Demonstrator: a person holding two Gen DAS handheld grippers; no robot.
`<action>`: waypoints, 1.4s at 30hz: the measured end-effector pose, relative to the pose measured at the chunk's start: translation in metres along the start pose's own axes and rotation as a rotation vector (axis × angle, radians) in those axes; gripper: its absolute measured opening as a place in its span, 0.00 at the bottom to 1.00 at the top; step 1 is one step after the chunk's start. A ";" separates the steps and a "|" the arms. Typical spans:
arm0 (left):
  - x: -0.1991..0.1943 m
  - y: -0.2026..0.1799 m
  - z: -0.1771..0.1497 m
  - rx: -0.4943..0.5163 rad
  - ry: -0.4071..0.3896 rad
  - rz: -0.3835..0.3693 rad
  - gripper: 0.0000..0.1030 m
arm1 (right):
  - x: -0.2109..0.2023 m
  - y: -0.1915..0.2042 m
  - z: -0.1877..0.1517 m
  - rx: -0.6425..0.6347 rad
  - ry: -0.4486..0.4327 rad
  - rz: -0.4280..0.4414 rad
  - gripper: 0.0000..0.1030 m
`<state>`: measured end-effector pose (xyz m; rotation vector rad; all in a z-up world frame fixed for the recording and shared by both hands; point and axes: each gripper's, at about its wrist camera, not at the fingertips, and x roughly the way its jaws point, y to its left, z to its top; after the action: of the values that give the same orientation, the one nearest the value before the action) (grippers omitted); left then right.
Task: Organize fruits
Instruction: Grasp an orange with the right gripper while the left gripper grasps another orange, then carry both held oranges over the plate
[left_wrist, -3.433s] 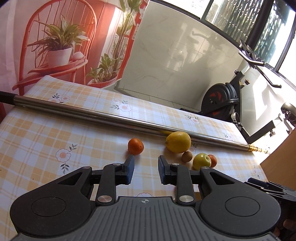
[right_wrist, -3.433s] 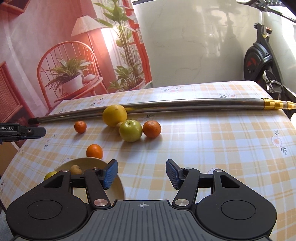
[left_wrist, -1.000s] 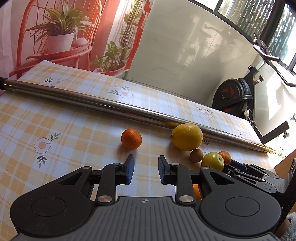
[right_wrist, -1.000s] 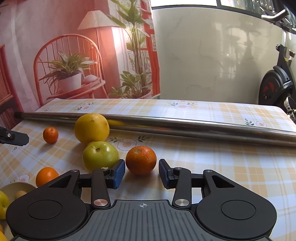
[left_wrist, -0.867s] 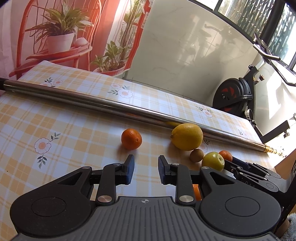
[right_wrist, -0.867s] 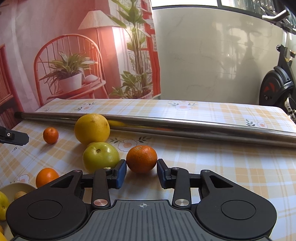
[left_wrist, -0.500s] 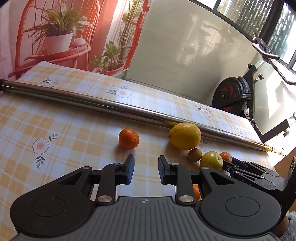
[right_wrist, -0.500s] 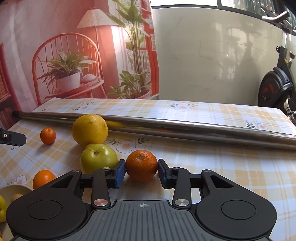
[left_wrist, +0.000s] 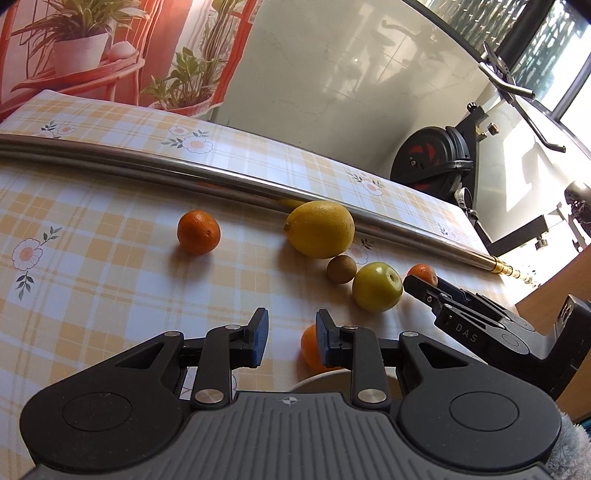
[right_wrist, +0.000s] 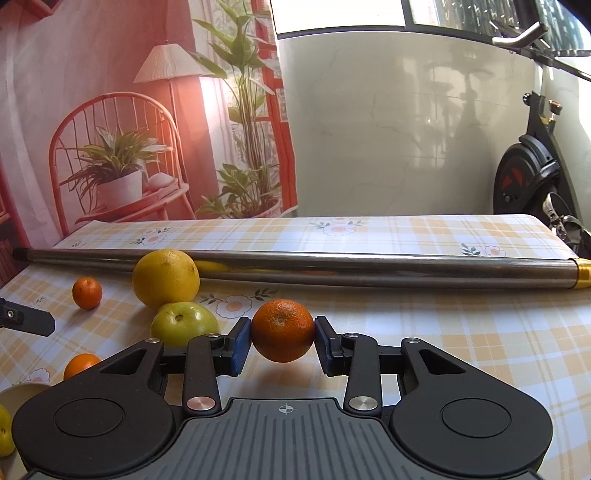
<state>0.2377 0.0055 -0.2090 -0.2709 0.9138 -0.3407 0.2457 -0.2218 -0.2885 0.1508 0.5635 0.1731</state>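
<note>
My right gripper (right_wrist: 282, 343) is shut on an orange (right_wrist: 282, 330), blue pads pressing its two sides, and it hangs just above the checked tablecloth with its shadow below. Beside it lie a green apple (right_wrist: 184, 326), a big yellow citrus (right_wrist: 165, 278) and a small orange (right_wrist: 87, 292). From the left wrist view the held orange (left_wrist: 423, 274) peeks out behind the right gripper's fingers (left_wrist: 436, 295). My left gripper (left_wrist: 290, 332) is shut with nothing between its pads, hovering near another orange (left_wrist: 308, 349) and a pale bowl (left_wrist: 325, 378).
A long steel pole (right_wrist: 332, 271) lies across the table behind the fruit. A small brown fruit (left_wrist: 341, 269) sits between the citrus and the apple. The bowl (right_wrist: 22, 391) holds a yellow-green fruit (right_wrist: 3, 430). An exercise bike (right_wrist: 532, 177) stands past the table's right end.
The right jaws closed onto the orange and raised it slightly off the cloth. The left gripper tipped downward a little, its jaws unchanged.
</note>
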 end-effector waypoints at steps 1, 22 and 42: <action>0.002 -0.002 -0.001 -0.004 0.014 -0.008 0.29 | 0.000 -0.001 0.000 0.000 0.000 0.002 0.33; 0.033 -0.019 -0.006 -0.048 0.082 -0.014 0.41 | -0.006 -0.001 -0.001 0.001 -0.015 0.019 0.33; -0.016 -0.028 -0.016 -0.032 -0.049 -0.061 0.36 | -0.008 0.000 0.000 0.006 -0.023 0.023 0.33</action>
<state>0.2110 -0.0151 -0.1965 -0.3354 0.8641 -0.3744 0.2387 -0.2235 -0.2843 0.1649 0.5394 0.1915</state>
